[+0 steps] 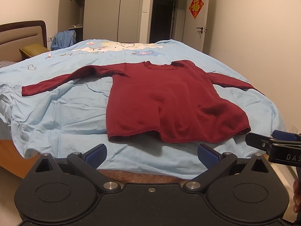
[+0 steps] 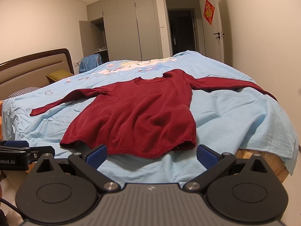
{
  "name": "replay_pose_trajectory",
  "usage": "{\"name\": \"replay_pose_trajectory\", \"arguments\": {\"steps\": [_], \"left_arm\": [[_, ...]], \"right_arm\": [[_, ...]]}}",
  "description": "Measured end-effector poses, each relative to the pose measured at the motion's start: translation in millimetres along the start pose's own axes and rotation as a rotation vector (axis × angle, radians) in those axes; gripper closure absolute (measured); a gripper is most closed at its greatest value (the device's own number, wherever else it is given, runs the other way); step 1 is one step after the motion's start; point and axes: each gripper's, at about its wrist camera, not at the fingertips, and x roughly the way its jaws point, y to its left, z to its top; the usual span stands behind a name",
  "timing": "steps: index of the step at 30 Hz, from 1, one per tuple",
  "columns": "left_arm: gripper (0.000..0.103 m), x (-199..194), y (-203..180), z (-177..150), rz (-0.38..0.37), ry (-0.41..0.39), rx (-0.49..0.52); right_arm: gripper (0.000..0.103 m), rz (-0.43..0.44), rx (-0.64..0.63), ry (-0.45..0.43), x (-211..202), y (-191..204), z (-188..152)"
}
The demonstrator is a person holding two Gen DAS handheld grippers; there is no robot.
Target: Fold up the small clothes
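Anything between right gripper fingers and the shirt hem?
Nothing: only bare blue sheet between the right gripper and the red shirt hem, right wrist view.

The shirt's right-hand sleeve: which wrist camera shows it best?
The right wrist view. There the sleeve runs unbroken from shoulder toward the bed's edge, its cuff dropping out of sight. In the left wrist view the same sleeve lies nearer the frame's side and looks shorter, its end also unseen.

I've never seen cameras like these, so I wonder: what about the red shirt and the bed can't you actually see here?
- Right sleeve cuff: left wrist view, drops over the bed's far edge.
- Shirt underside: both views, hidden by its own cloth.
- Neck label: right wrist view, too small to read.
- Right gripper: left wrist view, cut off by the frame edge.
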Motion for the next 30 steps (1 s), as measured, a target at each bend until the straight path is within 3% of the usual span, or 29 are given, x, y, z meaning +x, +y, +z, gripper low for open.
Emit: {"name": "replay_pose_trajectory", "arguments": {"steps": [12, 20, 30], "left_arm": [[0.001, 5.4, 6.8, 6.7, -0.039, 0.031, -0.006], [0.001, 21.5, 8.2, 46.8, 0.027, -0.017, 0.029], [0.001, 78.1, -3.7, 97.2, -0.009, 0.003, 0.065]], "right_arm": [[0.000, -0.003, -0.001, 0.024, 2.0, 1.1, -3.9], [0.000, -0.054, -0.032, 0.013, 1.8, 6.1, 27.6], [0.000, -0.152, -0.097, -0.027, 12.1, 0.5, 65.6]]}}
